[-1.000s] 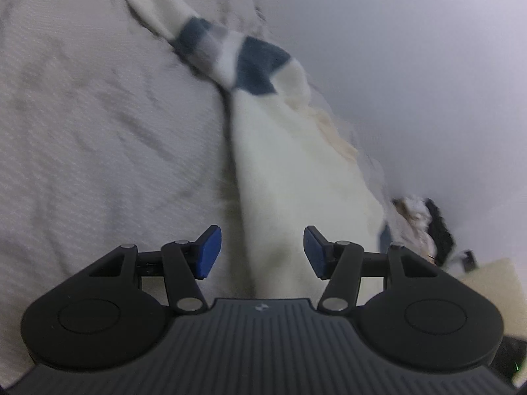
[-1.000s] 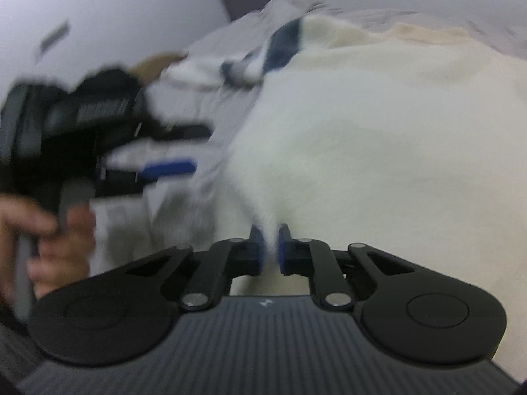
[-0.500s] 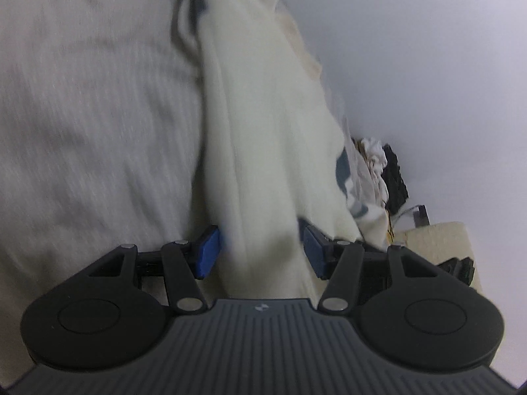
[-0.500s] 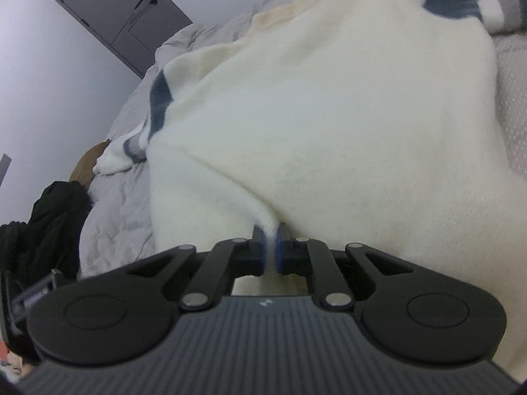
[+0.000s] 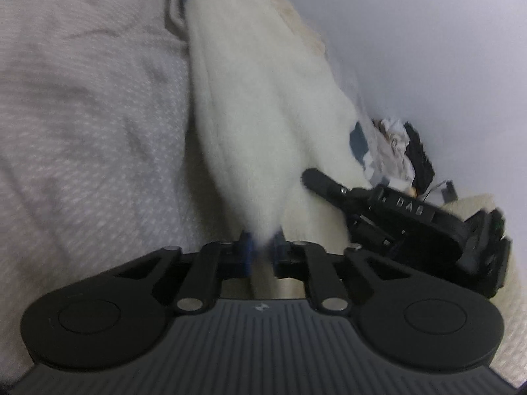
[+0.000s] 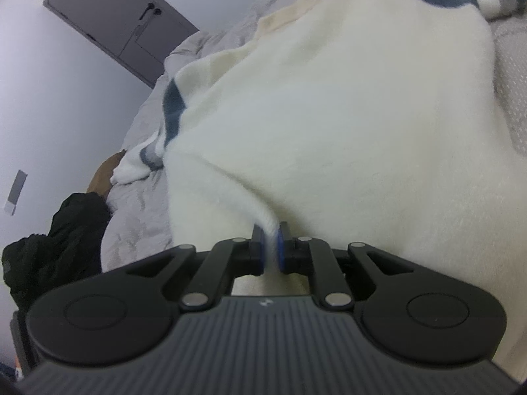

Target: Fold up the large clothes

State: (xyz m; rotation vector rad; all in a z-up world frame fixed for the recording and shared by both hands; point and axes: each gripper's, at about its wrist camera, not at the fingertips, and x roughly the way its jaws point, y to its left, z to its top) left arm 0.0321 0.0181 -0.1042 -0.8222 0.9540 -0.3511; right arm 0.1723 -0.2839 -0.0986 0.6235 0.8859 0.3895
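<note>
Sweater (image 6: 346, 125) spread on bed cover (image 5: 85, 105), its hem nearest both cameras. Left gripper (image 5: 262, 247) at hem, fabric between its fingers; right gripper (image 5: 395, 210) just beside it, to its right. Right gripper (image 6: 270, 247) likewise on hem fold. Sleeve (image 6: 154, 144) lies left of body, on cover. Dark clothes heap (image 6: 49, 240) farther left, at bed edge. Door (image 6: 112, 16) behind, upper left.
</note>
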